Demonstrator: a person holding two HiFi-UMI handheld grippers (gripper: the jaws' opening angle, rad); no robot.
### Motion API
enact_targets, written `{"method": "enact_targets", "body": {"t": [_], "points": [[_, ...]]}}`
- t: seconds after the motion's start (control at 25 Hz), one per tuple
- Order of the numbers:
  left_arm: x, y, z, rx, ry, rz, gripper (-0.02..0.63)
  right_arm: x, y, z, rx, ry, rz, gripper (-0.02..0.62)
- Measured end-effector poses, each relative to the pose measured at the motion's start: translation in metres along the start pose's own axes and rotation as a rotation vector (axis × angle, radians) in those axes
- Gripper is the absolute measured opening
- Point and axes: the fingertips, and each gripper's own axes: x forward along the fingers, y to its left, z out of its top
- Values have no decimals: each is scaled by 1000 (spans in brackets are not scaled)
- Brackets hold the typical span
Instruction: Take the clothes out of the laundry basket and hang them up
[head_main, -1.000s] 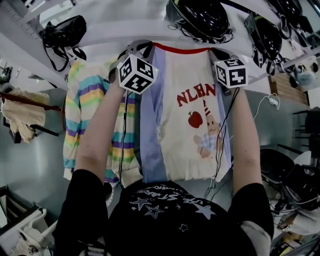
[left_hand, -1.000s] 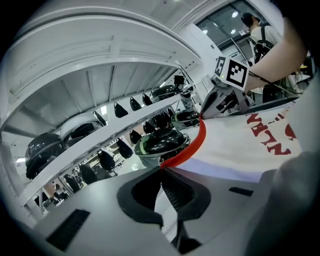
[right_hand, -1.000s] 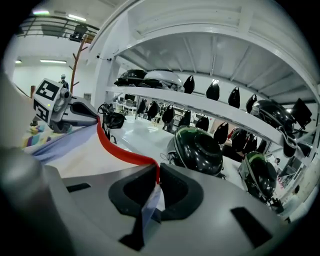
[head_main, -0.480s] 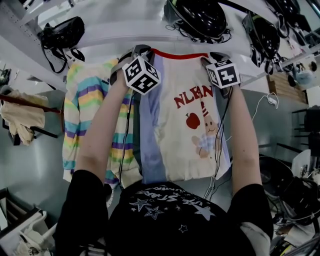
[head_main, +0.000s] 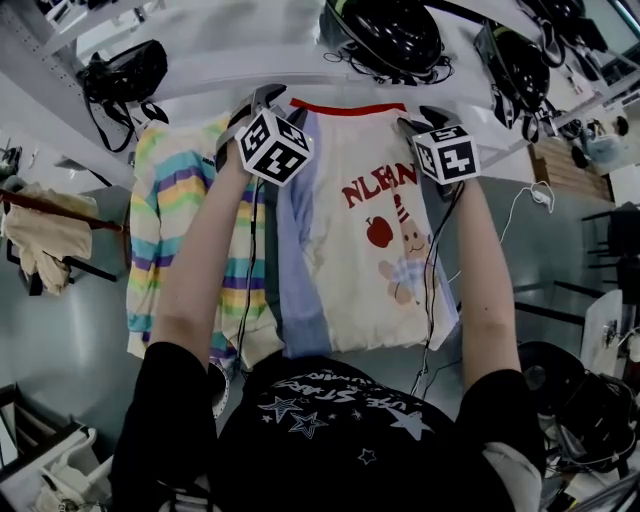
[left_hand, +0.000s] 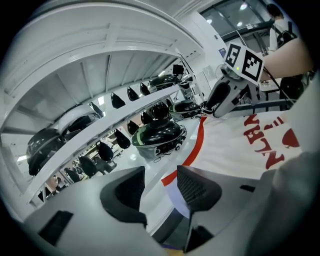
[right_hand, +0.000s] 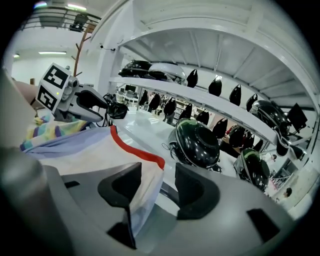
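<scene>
Head view showed me the hanging step nearly done: the cream T-shirt (head_main: 350, 250), soft flat cloth with a red neckband (head_main: 347, 106), hung below the white shelf (head_main: 250, 60) beside a striped top (head_main: 180, 220), with the left gripper (head_main: 252, 100) and right gripper (head_main: 415, 120) at its 2 shoulders. Left gripper view had the jaws just opened and apart, the shirt's edge loose between them. Right gripper view matched, with limp shoulder cloth unpinched between just-opened jaws, so I judged the next move called for backing both out without snagging.

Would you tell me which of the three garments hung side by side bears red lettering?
The cream shirt, rightmost, with a red neckline; the pastel-striped top and pale blue garment beside it show none.
</scene>
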Motion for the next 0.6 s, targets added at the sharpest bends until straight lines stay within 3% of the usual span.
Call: {"method": "enact_targets", "body": {"t": [0.6], "points": [[-144,-25,42,-114,-178,60,186,-139,43,34,-4,-225,-28,212]]}}
